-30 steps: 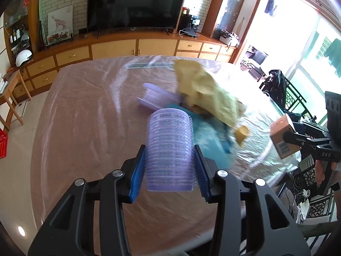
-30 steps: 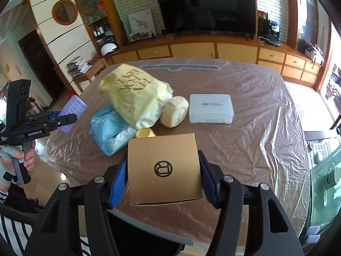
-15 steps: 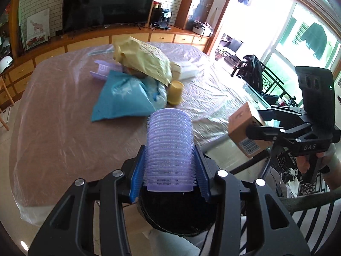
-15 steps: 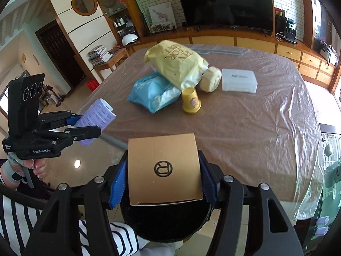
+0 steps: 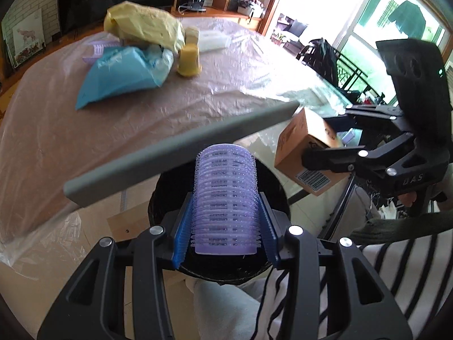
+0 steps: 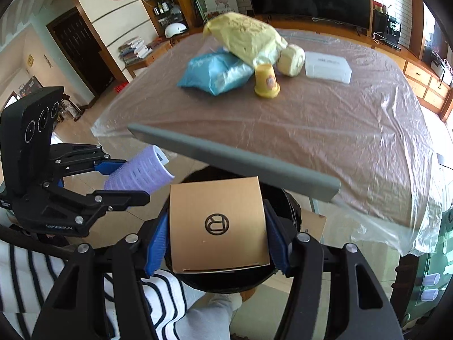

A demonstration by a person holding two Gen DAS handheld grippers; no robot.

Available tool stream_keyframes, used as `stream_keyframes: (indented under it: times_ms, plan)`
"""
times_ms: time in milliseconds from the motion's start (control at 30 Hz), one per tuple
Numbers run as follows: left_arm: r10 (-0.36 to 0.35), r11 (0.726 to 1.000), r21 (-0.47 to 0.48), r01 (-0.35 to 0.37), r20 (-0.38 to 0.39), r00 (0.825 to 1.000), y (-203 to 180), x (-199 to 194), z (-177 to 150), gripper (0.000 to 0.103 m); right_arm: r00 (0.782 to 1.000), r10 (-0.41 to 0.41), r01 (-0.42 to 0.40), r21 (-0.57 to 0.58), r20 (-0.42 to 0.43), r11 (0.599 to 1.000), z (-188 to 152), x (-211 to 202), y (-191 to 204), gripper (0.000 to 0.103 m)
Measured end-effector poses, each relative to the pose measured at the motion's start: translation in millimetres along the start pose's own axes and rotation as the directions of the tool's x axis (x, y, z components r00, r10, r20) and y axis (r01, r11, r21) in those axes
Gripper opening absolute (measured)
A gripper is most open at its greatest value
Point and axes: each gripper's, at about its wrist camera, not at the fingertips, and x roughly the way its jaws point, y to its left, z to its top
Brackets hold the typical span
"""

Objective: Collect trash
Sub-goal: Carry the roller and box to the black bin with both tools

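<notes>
My left gripper [image 5: 225, 215] is shut on a stack of purple plastic cups [image 5: 226, 198], held just over the mouth of a black trash bin [image 5: 161, 198] below the table edge. In the right wrist view my right gripper [image 6: 218, 226] is shut on a brown cardboard box [image 6: 218, 223], also above the black trash bin [image 6: 288, 204]. The box [image 5: 303, 153] shows to the right in the left wrist view, and the cups [image 6: 138, 170] show at the left in the right wrist view. A grey bar [image 5: 181, 153] crosses just beyond both held items.
On the plastic-covered table [image 6: 325, 130] lie a yellow bag [image 6: 243, 38], a blue packet [image 6: 215, 70], an upturned yellow cup [image 6: 266, 82], a pale roll [image 6: 291, 56] and a white box [image 6: 328, 66]. A person's striped sleeve [image 6: 34, 269] is close below.
Both grippers pulled back from over the table and sank, carrying the cups and the box to above the black bin. The table items now lie farther away.
</notes>
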Motion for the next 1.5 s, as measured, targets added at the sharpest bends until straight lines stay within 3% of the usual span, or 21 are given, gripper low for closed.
stream_keyframes:
  times_ms: [667, 1133, 1500]
  plan:
    - [0.054, 0.998, 0.013, -0.053, -0.122, 0.991, -2.1, 60.3, -18.7, 0.045, 0.994, -0.082, 0.084, 0.028, -0.068, 0.996, -22.0, 58.7, -9.0, 0.059]
    - [0.098, 0.995, 0.040, -0.093, -0.162, 0.982, -5.4, 83.1, -19.4, 0.045, 0.986, -0.145, 0.146, 0.003, -0.081, 0.989, -16.3, 83.4, -5.7, 0.059]
    - [0.125, 0.991, 0.067, -0.115, -0.181, 0.975, -5.8, 94.6, -18.5, 0.045, 0.986, -0.134, 0.139, 0.044, -0.095, 0.989, -17.0, 90.9, -8.8, 0.059]
